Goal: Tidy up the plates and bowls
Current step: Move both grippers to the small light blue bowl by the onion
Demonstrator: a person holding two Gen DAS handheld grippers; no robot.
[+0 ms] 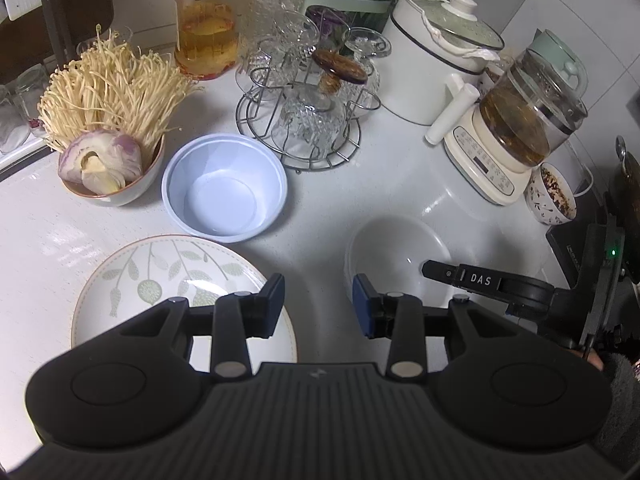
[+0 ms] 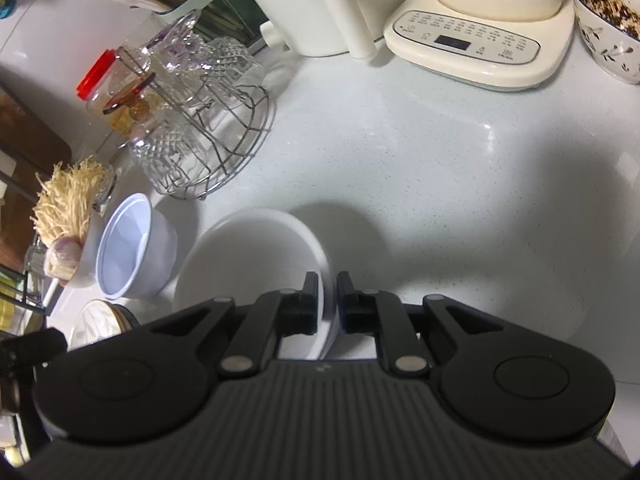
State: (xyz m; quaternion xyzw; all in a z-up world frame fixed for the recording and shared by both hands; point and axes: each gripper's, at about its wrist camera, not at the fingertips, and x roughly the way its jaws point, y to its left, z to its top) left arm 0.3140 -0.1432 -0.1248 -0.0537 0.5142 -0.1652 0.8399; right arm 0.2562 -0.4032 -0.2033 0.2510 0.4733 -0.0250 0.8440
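A white bowl [image 2: 248,264] sits on the white counter; my right gripper [image 2: 328,304] is shut on its near right rim. The bowl shows in the left wrist view [image 1: 396,256] with the right gripper [image 1: 460,276] reaching over it. A pale blue bowl [image 1: 224,190] stands left of it, also in the right wrist view [image 2: 132,248]. A leaf-patterned plate [image 1: 160,280] lies at the front left, partly under my left gripper [image 1: 320,304], which is open and empty above the counter between plate and white bowl.
A bowl of enoki mushrooms and onion [image 1: 108,152] stands at the left. A wire rack of glass cups [image 1: 304,120], a red-lidded jar [image 1: 206,20], a white pot [image 1: 436,52], a kettle [image 1: 512,128] and a patterned bowl [image 1: 552,194] line the back and right.
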